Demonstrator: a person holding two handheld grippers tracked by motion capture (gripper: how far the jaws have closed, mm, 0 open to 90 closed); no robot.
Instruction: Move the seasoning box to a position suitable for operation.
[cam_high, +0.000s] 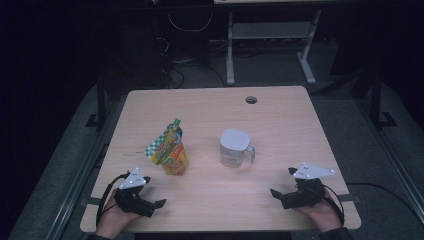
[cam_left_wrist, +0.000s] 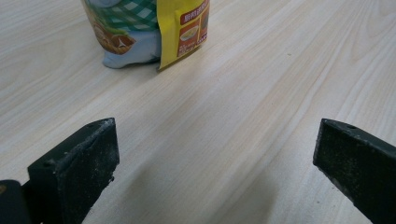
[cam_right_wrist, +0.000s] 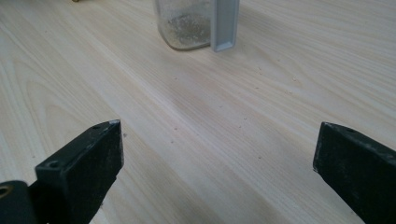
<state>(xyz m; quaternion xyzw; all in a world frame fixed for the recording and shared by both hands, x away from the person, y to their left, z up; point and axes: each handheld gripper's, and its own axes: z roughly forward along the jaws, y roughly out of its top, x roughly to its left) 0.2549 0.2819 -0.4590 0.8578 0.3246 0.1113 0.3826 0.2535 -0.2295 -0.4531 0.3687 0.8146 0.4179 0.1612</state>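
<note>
Fingers spread and empty, we rest the left gripper (cam_high: 159, 203) and right gripper (cam_high: 274, 192) low in the frame on the table (cam_high: 280, 130), facing the upright pouch (cam_high: 171, 150) and lidded jug (cam_high: 234, 148) at centre, seemingly poised to reach.

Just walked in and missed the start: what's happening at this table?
A person sits at a wooden table with a tool in each hand, both resting near the front edge. The left tool and the right tool are open and hold nothing. A colourful stand-up pouch stands ahead of the left one, and a clear lidded jug with a handle ahead of the right. Neither is being touched.
</note>
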